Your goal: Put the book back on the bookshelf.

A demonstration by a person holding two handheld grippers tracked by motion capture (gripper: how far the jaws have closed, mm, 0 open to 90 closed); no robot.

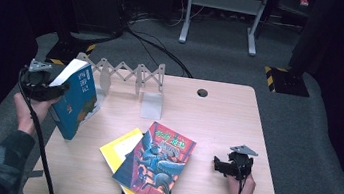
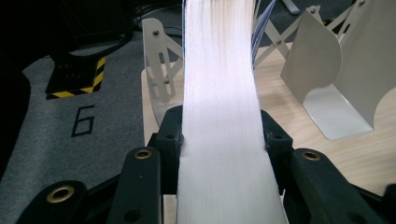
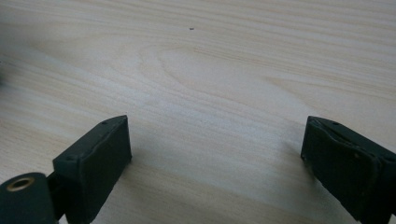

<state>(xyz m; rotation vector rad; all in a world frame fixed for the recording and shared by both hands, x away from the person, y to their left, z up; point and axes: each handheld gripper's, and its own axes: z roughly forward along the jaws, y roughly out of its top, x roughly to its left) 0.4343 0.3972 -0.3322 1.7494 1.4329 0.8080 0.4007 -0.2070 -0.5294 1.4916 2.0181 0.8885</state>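
Left gripper (image 2: 223, 140) pinches blue book (image 1: 79, 97) page edges | right gripper (image 3: 215, 163) spread over bare table (image 3: 210, 70)

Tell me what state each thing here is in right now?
Blue book: closed, tilted, gripped.
Left gripper: shut on the blue book's page edge.
Right gripper: open above the table.
Illustrated book: closed, lying on the yellow book.
Folding rack: stretched out.

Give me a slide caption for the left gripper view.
Left tongs clamp a book by its page edge, rack beyond.
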